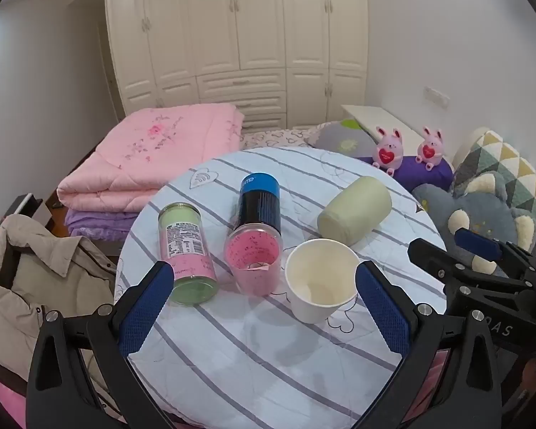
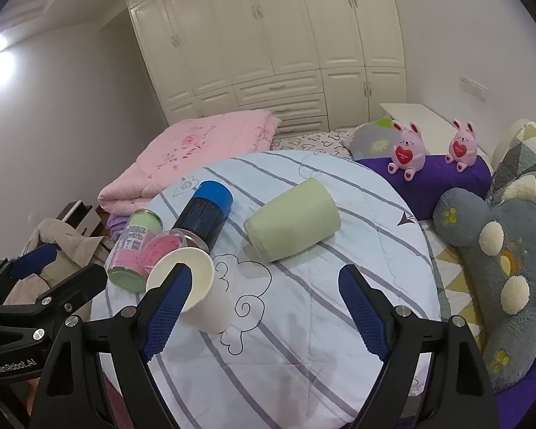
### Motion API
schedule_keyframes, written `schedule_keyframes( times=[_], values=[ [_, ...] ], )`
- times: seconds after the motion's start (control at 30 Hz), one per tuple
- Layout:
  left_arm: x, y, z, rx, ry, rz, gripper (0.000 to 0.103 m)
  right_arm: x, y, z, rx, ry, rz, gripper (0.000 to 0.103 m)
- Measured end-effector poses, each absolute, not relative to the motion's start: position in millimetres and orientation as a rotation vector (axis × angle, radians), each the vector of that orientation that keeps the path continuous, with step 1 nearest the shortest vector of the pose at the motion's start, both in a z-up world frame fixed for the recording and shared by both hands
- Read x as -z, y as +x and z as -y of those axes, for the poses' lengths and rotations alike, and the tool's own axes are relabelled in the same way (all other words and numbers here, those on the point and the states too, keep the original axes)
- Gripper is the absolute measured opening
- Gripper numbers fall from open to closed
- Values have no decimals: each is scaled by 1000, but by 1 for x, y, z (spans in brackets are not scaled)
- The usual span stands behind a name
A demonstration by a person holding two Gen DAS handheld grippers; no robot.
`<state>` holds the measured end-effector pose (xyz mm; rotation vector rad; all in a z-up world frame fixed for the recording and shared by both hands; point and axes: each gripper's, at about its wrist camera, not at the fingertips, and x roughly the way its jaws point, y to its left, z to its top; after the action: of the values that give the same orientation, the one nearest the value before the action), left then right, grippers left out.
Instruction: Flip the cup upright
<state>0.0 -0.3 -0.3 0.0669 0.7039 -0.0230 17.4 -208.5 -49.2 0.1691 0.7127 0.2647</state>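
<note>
Pale green and lying on its side, the cup [image 1: 354, 211] is seen toward the far right edge of the round table [image 1: 268, 357], which is covered by a striped white cloth. A white paper cup [image 1: 319, 280] is stood upright near the middle of the surface, its open mouth turned upward. Just beside it a pink-lined clear tumbler [image 1: 252, 262] is placed, a black bottle with a blue cap [image 1: 259, 200] behind that, and a green jar [image 1: 187, 254] is laid toward the left edge. The left gripper [image 1: 264, 316] is held over the near edge with its fingers spread wide, nothing between them. The right gripper [image 2: 264, 307] is likewise held with fingers apart, gripping nothing.
</note>
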Motion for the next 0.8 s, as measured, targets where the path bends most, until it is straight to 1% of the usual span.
schedule_keyframes(
  times=[0.3, 0.33, 0.8],
  values=[
    [-1, 2, 0, 49, 46, -704, 103, 43, 20, 204, -274, 156, -703, 86],
    [0, 3, -3, 50, 40, -704, 103, 35, 15, 203, -271, 159, -695, 86],
    [0, 6, -15, 61, 22, -703, 103, 30, 17, 193, -266, 143, -698, 86]
  ],
)
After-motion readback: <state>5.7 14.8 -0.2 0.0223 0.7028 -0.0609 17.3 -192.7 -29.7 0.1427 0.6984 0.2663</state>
